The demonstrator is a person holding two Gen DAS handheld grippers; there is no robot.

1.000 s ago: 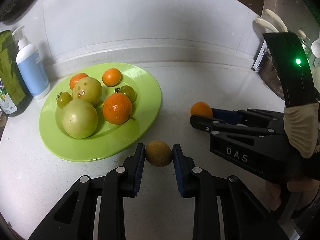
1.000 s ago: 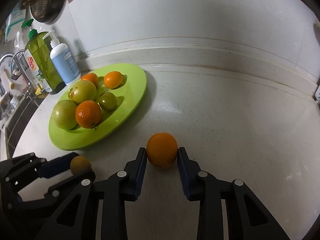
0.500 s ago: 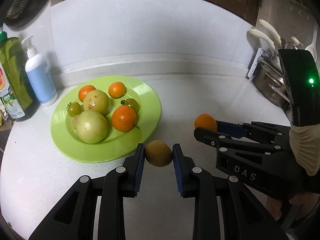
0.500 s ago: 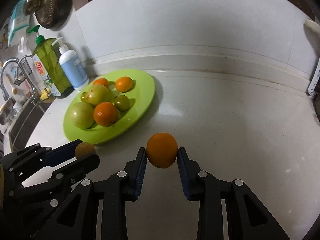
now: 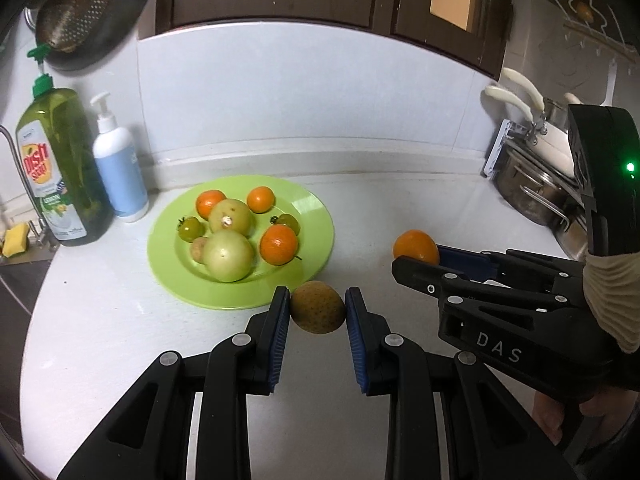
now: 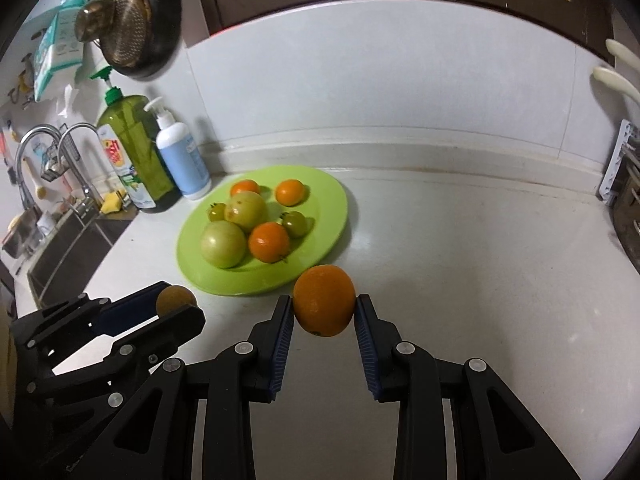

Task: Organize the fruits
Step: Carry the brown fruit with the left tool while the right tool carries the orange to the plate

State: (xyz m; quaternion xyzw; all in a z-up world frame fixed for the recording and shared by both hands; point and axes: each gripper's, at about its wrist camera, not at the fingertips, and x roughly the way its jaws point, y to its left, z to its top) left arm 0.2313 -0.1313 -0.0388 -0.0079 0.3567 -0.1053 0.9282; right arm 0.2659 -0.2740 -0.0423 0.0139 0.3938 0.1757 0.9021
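My left gripper [image 5: 317,314] is shut on a small brown speckled fruit [image 5: 317,307], lifted off the counter just in front of the green plate [image 5: 316,216]. My right gripper [image 6: 324,312] is shut on an orange [image 6: 324,300], also off the counter, near the plate's [image 6: 336,200] front right rim. The plate holds several fruits: two pale green round ones, small oranges and small green tomatoes. In the left wrist view the right gripper [image 5: 416,258] holds the orange [image 5: 415,245] to the right. In the right wrist view the left gripper [image 6: 178,308] carries the brown fruit [image 6: 175,299] at lower left.
A green dish-soap bottle [image 5: 60,168] and a white-and-blue pump bottle [image 5: 118,168] stand left of the plate by the wall. A sink with taps [image 6: 44,148] lies further left. Steel pots on a rack [image 5: 532,188] stand at the right. A hand in a beige glove [image 5: 612,292] holds the right gripper.
Both grippers have risen and drawn back from the plate with their fruits still held. The plate and bottles now look smaller and farther away.
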